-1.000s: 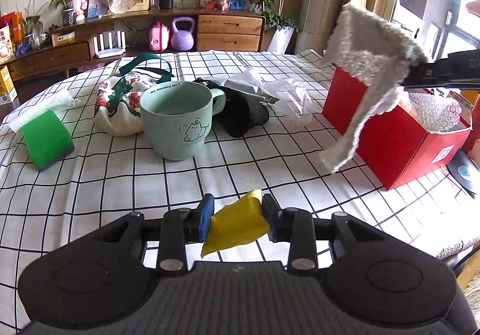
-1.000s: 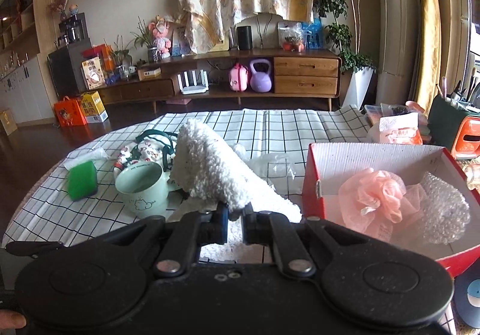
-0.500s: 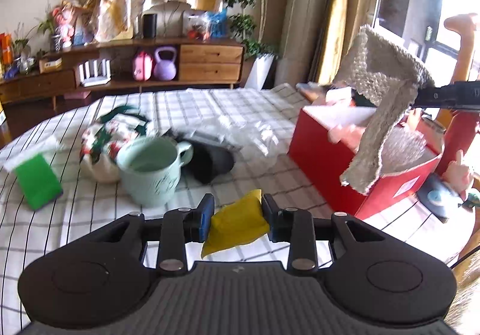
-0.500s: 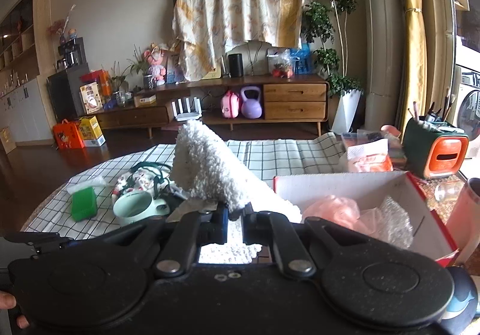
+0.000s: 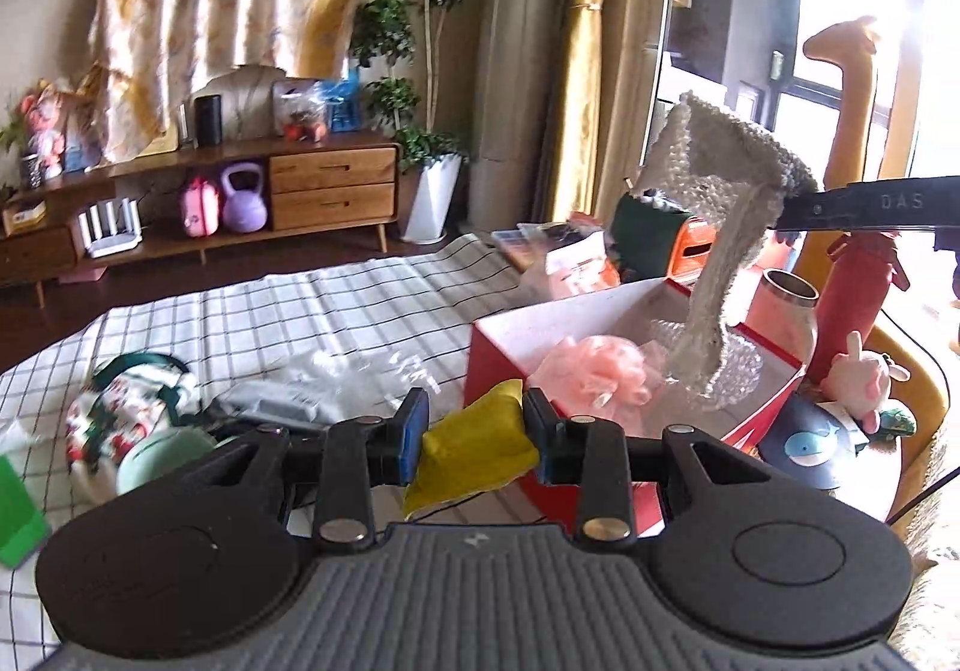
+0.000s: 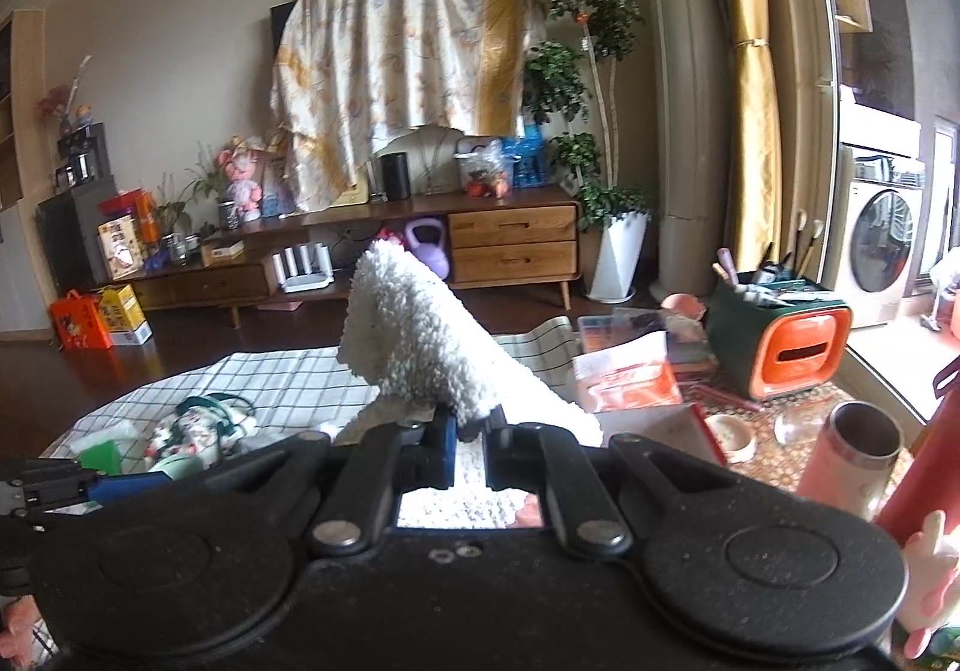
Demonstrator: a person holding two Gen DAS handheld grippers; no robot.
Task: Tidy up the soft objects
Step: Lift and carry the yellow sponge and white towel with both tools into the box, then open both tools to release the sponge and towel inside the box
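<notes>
My left gripper is shut on a yellow soft pouch, held above the checked tablecloth near the red box. My right gripper is shut on a white fluffy cloth; in the left wrist view the cloth hangs from its fingers over the box. The box holds a pink mesh puff and a clear bubbly item.
A mint mug, a patterned pouch, a green sponge and clear plastic wrap lie on the table to the left. A pink tumbler, a red bottle and an orange-green organiser stand right of the box.
Both grippers have risen and moved right toward the box. The white cloth now hangs over the box interior. Both grips are unchanged.
</notes>
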